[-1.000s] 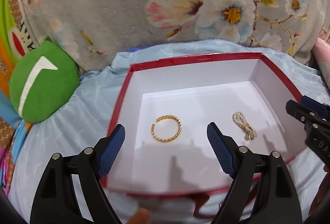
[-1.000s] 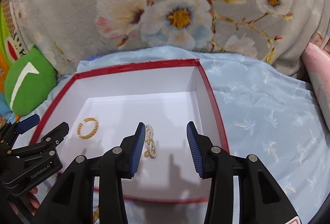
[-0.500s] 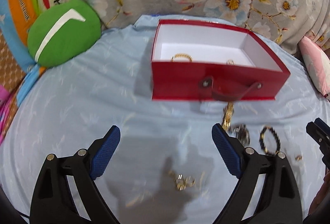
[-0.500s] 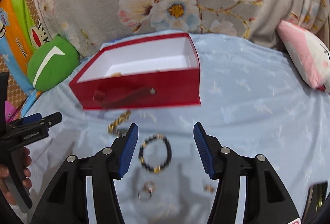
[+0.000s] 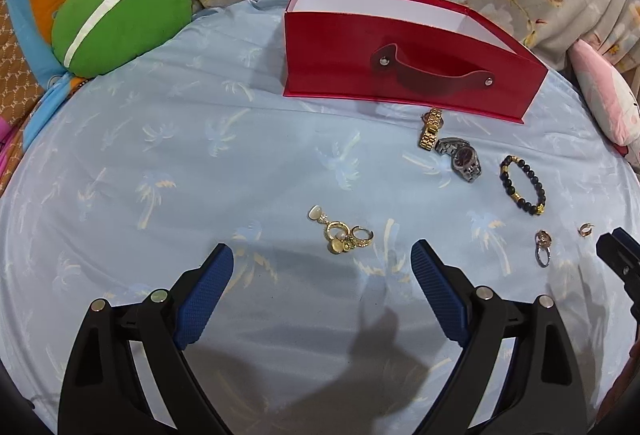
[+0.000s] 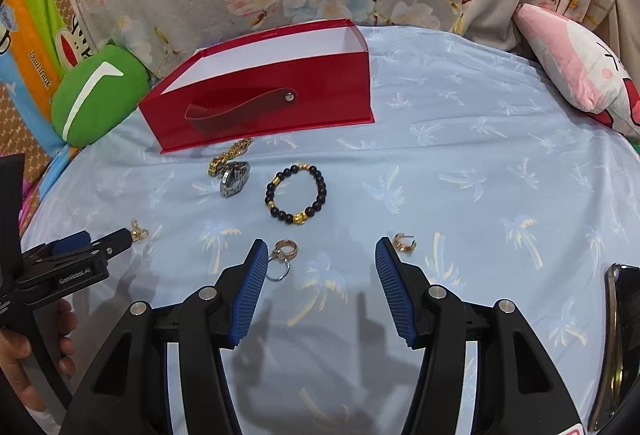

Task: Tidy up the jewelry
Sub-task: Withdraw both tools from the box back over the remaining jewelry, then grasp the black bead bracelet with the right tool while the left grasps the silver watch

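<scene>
Gold earrings [image 5: 344, 233] lie tangled mid-bedsheet [image 5: 160, 163], just ahead of our left gripper [image 5: 322, 263], which is spread wide and empty, as is the right gripper [image 6: 318, 255]. We should probably straddle the cluster, pinch low, then carry it to the red box [image 5: 400, 75] at the far edge.

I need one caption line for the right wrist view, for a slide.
Open right tongs hover over a beaded bracelet, watch and earrings before the red box.

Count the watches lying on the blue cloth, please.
2. The gold watch lies just before the red box; the silver watch touches it on the nearer side. Others may be hidden inside the box.
</scene>
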